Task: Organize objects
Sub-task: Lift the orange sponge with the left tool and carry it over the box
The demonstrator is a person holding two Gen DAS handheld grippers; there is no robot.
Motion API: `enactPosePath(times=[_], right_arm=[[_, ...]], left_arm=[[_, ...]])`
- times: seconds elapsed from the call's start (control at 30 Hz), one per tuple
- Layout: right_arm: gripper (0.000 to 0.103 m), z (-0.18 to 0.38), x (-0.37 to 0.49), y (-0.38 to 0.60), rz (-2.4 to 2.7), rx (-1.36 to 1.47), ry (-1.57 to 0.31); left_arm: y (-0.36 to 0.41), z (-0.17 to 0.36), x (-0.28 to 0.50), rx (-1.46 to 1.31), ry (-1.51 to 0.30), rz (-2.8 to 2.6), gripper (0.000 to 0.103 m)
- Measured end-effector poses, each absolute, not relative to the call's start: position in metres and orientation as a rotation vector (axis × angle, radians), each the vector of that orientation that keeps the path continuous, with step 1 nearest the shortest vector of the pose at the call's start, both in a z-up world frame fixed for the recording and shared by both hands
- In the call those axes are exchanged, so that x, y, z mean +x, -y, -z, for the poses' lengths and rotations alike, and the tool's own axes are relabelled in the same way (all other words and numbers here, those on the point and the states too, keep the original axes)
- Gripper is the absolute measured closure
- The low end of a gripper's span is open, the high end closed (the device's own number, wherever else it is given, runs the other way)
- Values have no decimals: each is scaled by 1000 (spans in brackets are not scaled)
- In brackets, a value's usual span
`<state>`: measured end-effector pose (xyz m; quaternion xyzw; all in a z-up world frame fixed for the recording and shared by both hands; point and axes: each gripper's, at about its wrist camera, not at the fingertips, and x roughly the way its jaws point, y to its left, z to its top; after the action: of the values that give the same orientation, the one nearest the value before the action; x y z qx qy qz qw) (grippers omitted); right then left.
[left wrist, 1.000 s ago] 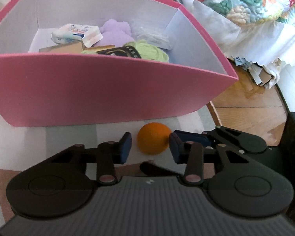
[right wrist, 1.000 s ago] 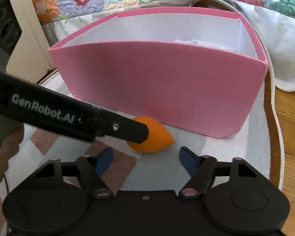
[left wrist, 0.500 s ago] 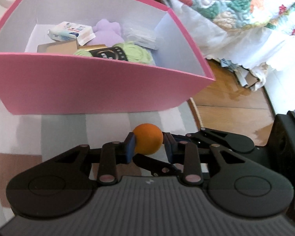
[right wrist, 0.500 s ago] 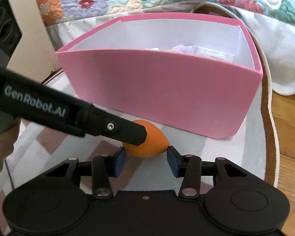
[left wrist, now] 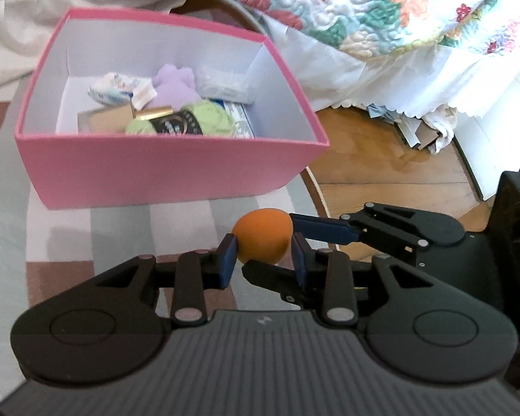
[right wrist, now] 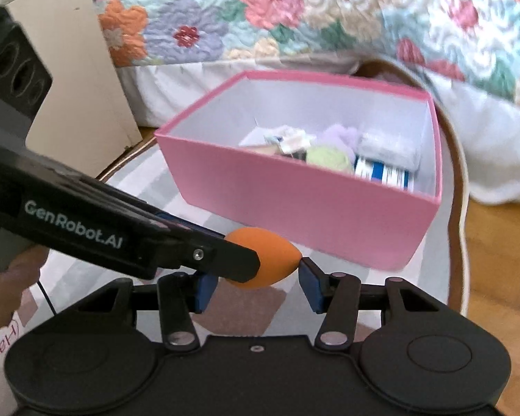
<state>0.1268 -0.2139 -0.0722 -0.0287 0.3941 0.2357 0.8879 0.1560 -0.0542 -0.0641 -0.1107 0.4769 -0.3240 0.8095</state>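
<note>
On the left of the left wrist view, the pink box (left wrist: pixel 163 173) stands open on a patterned rug (left wrist: pixel 86 228), its white inside holding a green yarn ball (left wrist: pixel 204 121) with a dark band, a lilac plush piece (left wrist: pixel 175 85), a small printed packet (left wrist: pixel 116 88), a brown card piece (left wrist: pixel 107 119) and a blue-and-white packet (left wrist: pixel 241 123). Nearer the camera, the left gripper (left wrist: pixel 262 260) has its blue pads pressed on the two sides of an orange egg-shaped sponge (left wrist: pixel 261 234), and its jaws are opening slightly while the sponge sits between them. To the right of the sponge the other gripper's blue finger comes in and touches its far side, over wooden floor (left wrist: pixel 381 159) and below a floral quilt (left wrist: pixel 381 7). In the right wrist view, the left gripper (right wrist: pixel 246 263) enters from the left edge as a black bar with white lettering, its tip covering the sponge's (right wrist: pixel 270 260) rounded end. The right gripper (right wrist: pixel 256 286) has the sponge between its pads, the right pad touching the pointed tip, the left pad partly hidden behind the other gripper; its jaws are opening a little. The sponge is held clear of the rug, in front of the box (right wrist: pixel 294 201), not inside it
</note>
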Motion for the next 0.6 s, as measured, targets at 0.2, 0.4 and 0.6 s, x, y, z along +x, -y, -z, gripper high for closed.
enactPosePath(times=[0.2, 0.4, 0.6], right_arm=[[47, 34, 121, 211, -506, -65, -788], [47, -8, 123, 208, -520, -72, -767], [48, -43, 140, 200, -556, -114, -741]], left_arm=[[50, 23, 151, -204, -971, 686, 71], [46, -20, 151, -151, -903, 669, 70], [41, -52, 171, -102, -869, 653, 65]])
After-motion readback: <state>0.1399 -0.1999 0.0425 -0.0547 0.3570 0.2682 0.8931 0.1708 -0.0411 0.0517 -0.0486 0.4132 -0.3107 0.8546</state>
